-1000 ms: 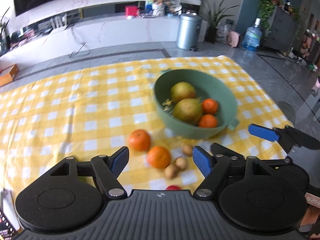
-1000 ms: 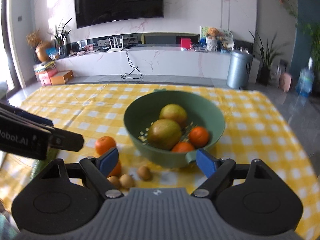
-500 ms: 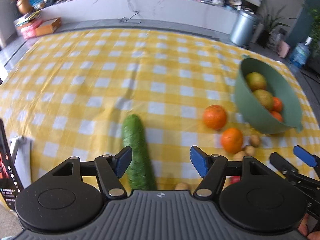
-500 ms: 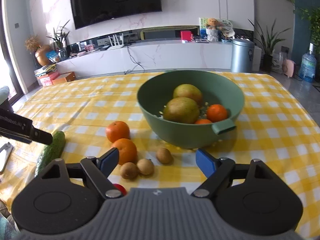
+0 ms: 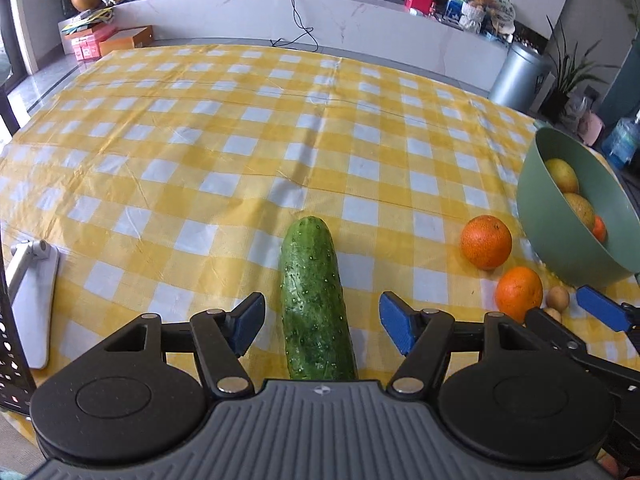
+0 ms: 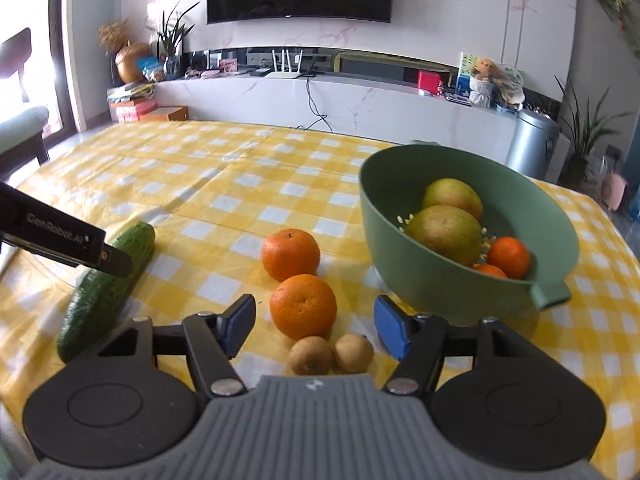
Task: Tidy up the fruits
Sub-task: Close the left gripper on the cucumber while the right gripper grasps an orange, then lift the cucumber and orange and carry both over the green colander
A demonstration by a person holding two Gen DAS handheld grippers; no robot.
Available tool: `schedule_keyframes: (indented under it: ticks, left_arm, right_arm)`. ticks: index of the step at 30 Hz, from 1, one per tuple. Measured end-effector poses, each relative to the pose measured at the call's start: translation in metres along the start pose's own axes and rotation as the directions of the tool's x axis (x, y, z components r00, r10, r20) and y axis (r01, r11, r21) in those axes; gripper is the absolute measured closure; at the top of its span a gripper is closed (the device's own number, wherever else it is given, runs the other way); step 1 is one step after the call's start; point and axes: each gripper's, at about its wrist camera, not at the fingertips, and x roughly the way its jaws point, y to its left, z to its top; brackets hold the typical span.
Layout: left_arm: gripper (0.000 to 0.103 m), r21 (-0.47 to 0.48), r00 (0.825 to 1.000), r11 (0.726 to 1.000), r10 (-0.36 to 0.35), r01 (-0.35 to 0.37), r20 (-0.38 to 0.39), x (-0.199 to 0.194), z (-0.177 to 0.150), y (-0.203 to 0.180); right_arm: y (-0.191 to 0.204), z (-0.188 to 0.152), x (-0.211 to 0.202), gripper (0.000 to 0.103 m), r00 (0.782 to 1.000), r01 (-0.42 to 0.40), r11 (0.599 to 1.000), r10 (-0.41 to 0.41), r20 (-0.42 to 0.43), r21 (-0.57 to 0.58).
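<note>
A green cucumber (image 5: 314,304) lies on the yellow checked cloth between the pads of my left gripper (image 5: 320,324), which is open and not touching it. The cucumber (image 6: 106,292) and a left finger (image 6: 64,242) show at the left of the right wrist view. My right gripper (image 6: 315,328) is closing. The nearer orange (image 6: 303,306) and two kiwis (image 6: 310,356) sit between its jaws, untouched. A second orange (image 6: 291,254) lies just behind. The green bowl (image 6: 400,264) to the right holds two large yellow-green fruits and two small oranges.
A white flat object (image 5: 32,300) lies at the table's left edge beside a black perforated panel. Both oranges (image 5: 486,242) and the bowl (image 5: 560,248) sit right of the cucumber. A metal bin (image 5: 520,76) and a long white cabinet stand beyond the table.
The left gripper swung away from the bowl and came down over the cucumber, which now lies between its fingers. The right gripper sank toward the oranges and kiwis, and its jaws narrowed.
</note>
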Motion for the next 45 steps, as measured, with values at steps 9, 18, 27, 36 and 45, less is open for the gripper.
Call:
schedule_keyframes:
  ticks: [9,18,27,36,45]
  left_arm:
    - [0.031,-0.009,1.0,1.0,0.014,-0.015,-0.011,0.014,-0.007,-0.001]
    - [0.048,0.001,0.999,0.999,0.034,-0.034,-0.023,0.023,-0.011,-0.003]
    - [0.057,0.019,0.999,0.999,0.05,-0.05,0.006,0.023,-0.014,-0.006]
    - [0.059,-0.003,0.999,0.999,0.033,-0.033,0.012,0.022,-0.015,-0.003]
    - [0.06,0.006,0.998,0.999,0.049,-0.049,0.028,0.019,-0.014,-0.004]
  right_arm:
    - [0.001,0.001,0.025,0.04,1.0,0.004,1.0,-0.005,-0.028,-0.017]
    - [0.003,0.0,0.04,0.05,0.998,0.001,1.0,-0.003,-0.056,-0.027]
    - [0.007,-0.002,0.044,0.057,0.997,-0.006,0.999,0.003,-0.071,-0.041]
    - [0.009,-0.003,0.042,0.06,0.998,-0.01,0.999,0.006,-0.067,-0.053]
    - [0.008,-0.003,0.035,0.06,0.999,0.005,0.999,-0.007,-0.037,-0.044]
